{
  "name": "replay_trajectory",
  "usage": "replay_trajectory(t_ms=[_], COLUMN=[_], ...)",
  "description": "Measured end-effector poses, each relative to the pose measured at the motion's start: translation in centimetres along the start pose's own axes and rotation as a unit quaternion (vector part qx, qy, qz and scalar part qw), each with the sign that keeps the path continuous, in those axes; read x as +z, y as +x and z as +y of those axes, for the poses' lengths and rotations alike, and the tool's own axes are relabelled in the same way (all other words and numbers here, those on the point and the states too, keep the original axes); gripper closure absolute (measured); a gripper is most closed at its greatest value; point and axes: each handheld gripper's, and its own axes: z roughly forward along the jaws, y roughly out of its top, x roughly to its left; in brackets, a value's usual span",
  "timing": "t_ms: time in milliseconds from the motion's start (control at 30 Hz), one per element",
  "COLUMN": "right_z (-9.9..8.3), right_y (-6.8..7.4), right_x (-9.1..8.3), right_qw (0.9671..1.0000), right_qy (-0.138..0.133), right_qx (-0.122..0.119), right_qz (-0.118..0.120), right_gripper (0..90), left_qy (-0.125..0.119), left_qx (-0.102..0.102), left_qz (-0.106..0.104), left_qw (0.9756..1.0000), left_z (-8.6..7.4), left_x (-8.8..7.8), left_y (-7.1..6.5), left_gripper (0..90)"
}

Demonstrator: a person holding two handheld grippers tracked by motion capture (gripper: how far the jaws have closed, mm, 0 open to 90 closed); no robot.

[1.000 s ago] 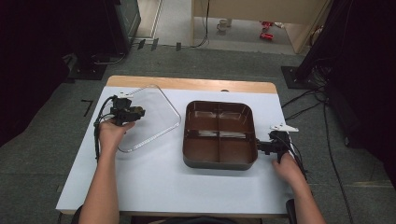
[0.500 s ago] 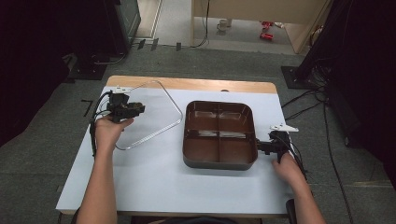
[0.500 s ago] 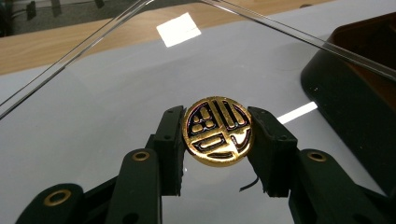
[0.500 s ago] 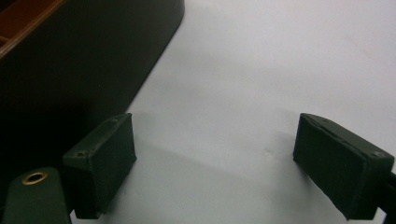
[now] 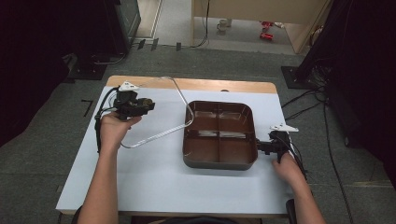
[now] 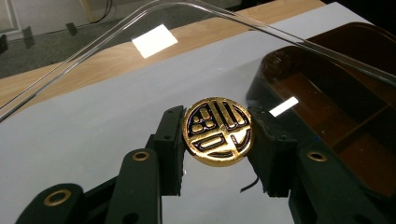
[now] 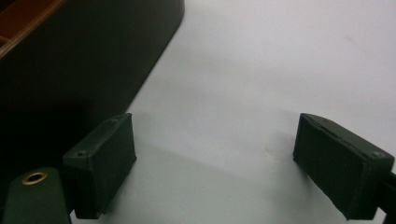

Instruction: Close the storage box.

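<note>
A clear plastic lid with a round gold knob hangs tilted above the left half of the white table. My left gripper is shut on that knob, one jaw on each side of it. To the right of the lid a brown tray with several empty compartments stands uncovered; through the lid its dark body shows. My right gripper rests by the tray's near right corner. Its jaws stand wide open over bare table, with the tray wall outside the left jaw.
The white table has a wooden strip along its far edge. Cables lie on the floor to the right of the table, and dark equipment stands at both sides.
My left gripper has risen and drifted toward the far side, taking the lid off the table and tilting it. The right gripper and the tray have stayed put.
</note>
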Motion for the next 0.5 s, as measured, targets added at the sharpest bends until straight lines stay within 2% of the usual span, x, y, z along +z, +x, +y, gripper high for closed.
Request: replay_trajectory(t_ms=[67,100,200,500], right_z=[0.0,0.0,0.0,0.0], right_y=[0.0,0.0,0.0,0.0], right_x=[0.0,0.0,0.0,0.0], right_qw=[1.0,1.0,1.0,1.0], right_qy=[0.0,0.0,0.0,0.0], right_qx=[-0.001,-0.001,-0.001,-0.001], right_qz=[0.0,0.0,0.0,0.0], right_gripper=[12.4,12.4,12.4,12.4], left_qy=[0.0,0.0,0.002,0.016], left_qx=[0.007,0.007,0.018,0.047], left_qz=[-0.016,-0.016,-0.034,-0.056], left_qw=[0.9998,0.9998,0.9993,0.9972], left_z=[0.3,0.3,0.6,0.8], left_x=[0.4,0.4,1.1,3.0], left_y=[-0.8,-0.8,-1.8,-4.1], left_gripper=[59.3,59.3,59.3,59.2])
